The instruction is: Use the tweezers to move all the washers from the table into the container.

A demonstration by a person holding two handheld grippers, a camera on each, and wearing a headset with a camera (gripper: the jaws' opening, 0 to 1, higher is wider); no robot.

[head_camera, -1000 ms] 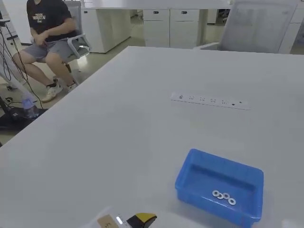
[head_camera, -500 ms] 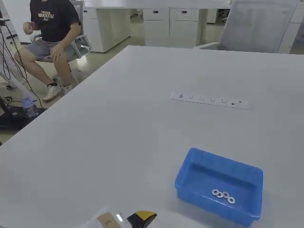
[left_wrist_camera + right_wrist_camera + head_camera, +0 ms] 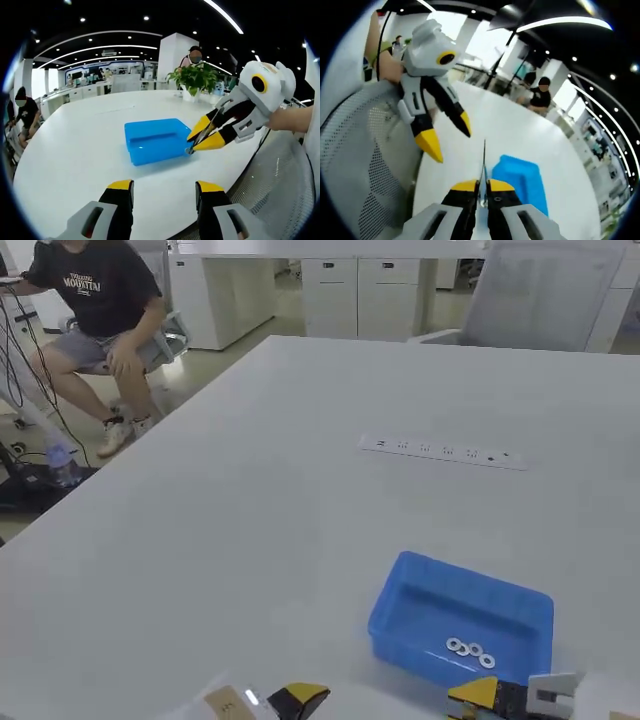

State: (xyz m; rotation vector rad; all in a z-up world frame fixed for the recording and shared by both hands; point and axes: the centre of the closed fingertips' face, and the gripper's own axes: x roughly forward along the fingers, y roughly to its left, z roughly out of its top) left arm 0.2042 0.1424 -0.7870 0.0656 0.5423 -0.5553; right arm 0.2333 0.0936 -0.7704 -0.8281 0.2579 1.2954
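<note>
A blue container [image 3: 460,620] stands on the white table [image 3: 300,490] near its front edge, with three washers [image 3: 470,651] lying inside. My right gripper [image 3: 472,696] sits just in front of the container, shut on thin metal tweezers [image 3: 484,157] that point forward past its jaws. In the left gripper view those tweezers [image 3: 202,134] reach down to the near right corner of the container [image 3: 152,139]; whether their tips hold a washer is too small to tell. My left gripper [image 3: 165,187] is open and holds nothing, and it shows at the bottom edge [image 3: 298,700] left of the container.
A white power strip [image 3: 442,452] lies further back on the table. A person [image 3: 90,300] sits on a chair at the far left. A grey mesh chair [image 3: 365,165] is close beside the table edge. A potted plant [image 3: 195,79] stands beyond the container.
My right gripper has come into the head view at the bottom right, just in front of the container. The seated person has shifted on the chair. Container and washers have not moved.
</note>
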